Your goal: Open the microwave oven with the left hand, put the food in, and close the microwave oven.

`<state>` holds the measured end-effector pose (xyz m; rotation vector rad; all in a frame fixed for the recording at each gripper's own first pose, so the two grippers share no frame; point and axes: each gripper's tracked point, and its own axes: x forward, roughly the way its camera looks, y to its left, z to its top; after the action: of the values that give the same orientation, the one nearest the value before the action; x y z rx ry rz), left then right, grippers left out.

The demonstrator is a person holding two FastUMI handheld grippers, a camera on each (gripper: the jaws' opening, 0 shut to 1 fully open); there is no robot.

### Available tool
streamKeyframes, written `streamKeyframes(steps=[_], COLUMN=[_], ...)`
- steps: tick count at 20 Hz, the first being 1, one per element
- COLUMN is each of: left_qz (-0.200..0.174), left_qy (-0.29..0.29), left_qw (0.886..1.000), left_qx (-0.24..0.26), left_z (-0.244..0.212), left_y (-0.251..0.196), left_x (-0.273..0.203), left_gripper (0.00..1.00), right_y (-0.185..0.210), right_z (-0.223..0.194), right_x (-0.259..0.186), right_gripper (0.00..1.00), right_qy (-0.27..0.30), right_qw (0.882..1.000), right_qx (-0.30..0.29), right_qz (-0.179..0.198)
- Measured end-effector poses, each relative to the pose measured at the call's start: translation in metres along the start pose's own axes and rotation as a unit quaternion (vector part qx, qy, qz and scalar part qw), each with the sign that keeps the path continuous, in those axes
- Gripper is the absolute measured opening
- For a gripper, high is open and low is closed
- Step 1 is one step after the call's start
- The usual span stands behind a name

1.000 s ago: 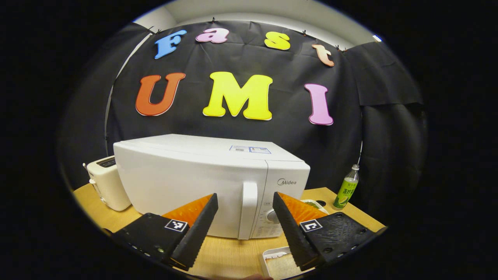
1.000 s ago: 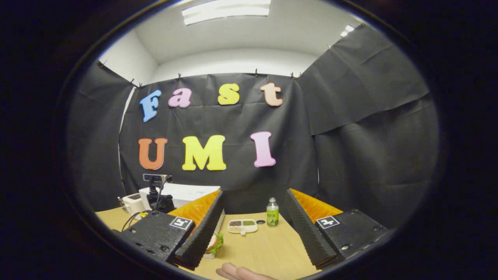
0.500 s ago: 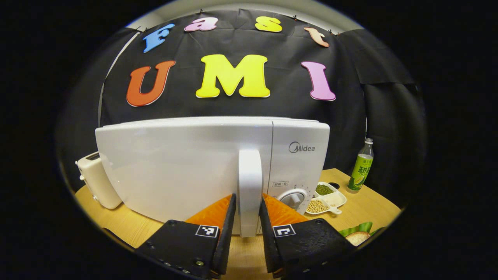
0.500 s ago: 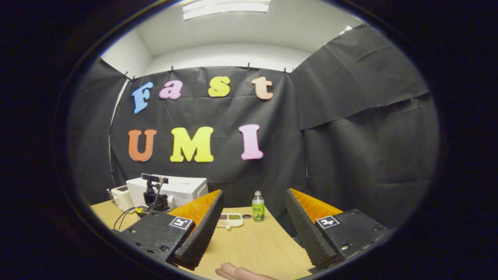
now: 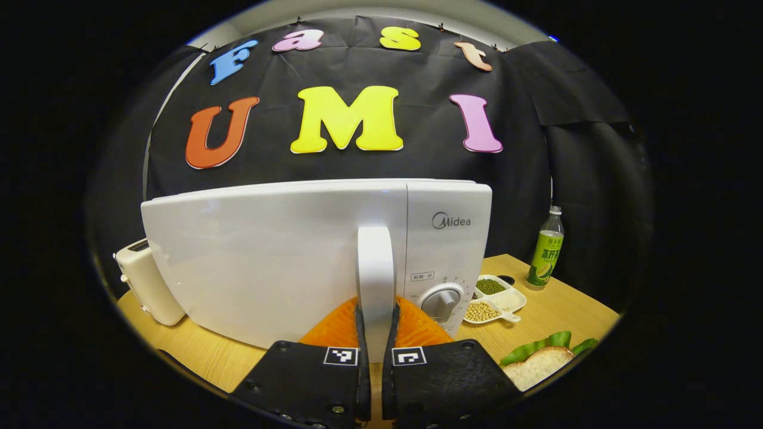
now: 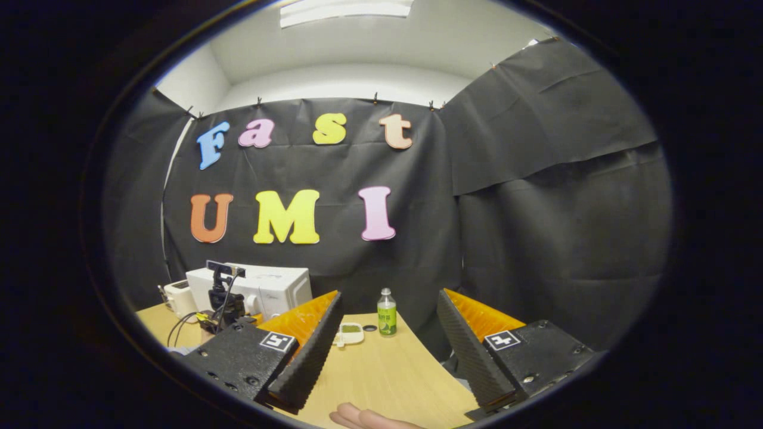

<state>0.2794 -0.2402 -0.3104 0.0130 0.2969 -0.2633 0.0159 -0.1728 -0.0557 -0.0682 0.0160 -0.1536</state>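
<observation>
Left gripper [image 5: 375,333] squeezes door handle [image 5: 375,280] of microwave [image 5: 268,256], far on worktop [image 5: 560,310]. Pull slow, swing with door. Right gripper [image 6: 384,345] open, holds nothing. Sandwich [image 5: 542,360] near right.

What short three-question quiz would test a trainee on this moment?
1. True or false: the left gripper is shut on the door handle.
2. What is the right gripper holding? A) bottle B) nothing C) sandwich
3. Is the microwave door open or closed?

Key: 1 true; 2 B, its fingers stand open above the table; 3 closed.
</observation>
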Motion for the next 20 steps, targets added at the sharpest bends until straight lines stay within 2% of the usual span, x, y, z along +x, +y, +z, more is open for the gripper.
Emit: streamKeyframes(steps=[2,5,7,8,9,10,11,13,14,20], left_qz=[-0.010,-0.032,-0.040,-0.042,-0.044,-0.045,-0.048,-0.053,-0.055,-0.052], left_qy=[-0.011,-0.010,-0.010,-0.014,-0.013,-0.016,-0.013,-0.017,-0.019,-0.024], left_qw=[1.000,0.999,0.999,0.999,0.999,0.999,0.999,0.998,0.998,0.998], left_qx=[0.015,-0.006,0.006,0.011,0.012,0.008,0.001,-0.003,-0.002,-0.013], left_z=[-0.004,-0.008,-0.013,-0.014,-0.016,-0.017,-0.021,-0.024,-0.025,-0.038], left_y=[0.001,0.003,0.009,0.012,0.016,0.020,0.024,0.034,0.040,0.089], left_x=[-0.009,-0.040,-0.061,-0.071,-0.080,-0.090,-0.100,-0.120,-0.130,-0.185], left_gripper=[0.06,0.06,0.06,0.06,0.06,0.06,0.06,0.06,0.06,0.06], right_y=[0.002,0.008,0.015,0.019,0.022,0.025,0.028,0.035,0.038,0.078], right_z=[-0.001,-0.006,-0.010,-0.012,-0.013,-0.016,-0.019,-0.021,-0.020,-0.010], right_x=[0.001,0.002,-0.001,-0.003,-0.005,-0.006,-0.007,-0.013,-0.017,-0.043], right_gripper=[0.92,0.92,0.92,1.00,0.92,1.00,0.91,0.91,1.00,1.00], right_qy=[0.002,0.013,0.024,0.029,0.033,0.038,0.042,0.046,0.043,0.035], right_qw=[1.000,1.000,0.999,0.999,0.999,0.998,0.998,0.998,0.999,0.999], right_qx=[0.002,0.008,0.021,0.028,0.034,0.036,0.037,0.026,0.016,-0.002], right_qz=[0.002,0.006,0.015,0.019,0.022,0.024,0.023,0.019,0.017,0.041])
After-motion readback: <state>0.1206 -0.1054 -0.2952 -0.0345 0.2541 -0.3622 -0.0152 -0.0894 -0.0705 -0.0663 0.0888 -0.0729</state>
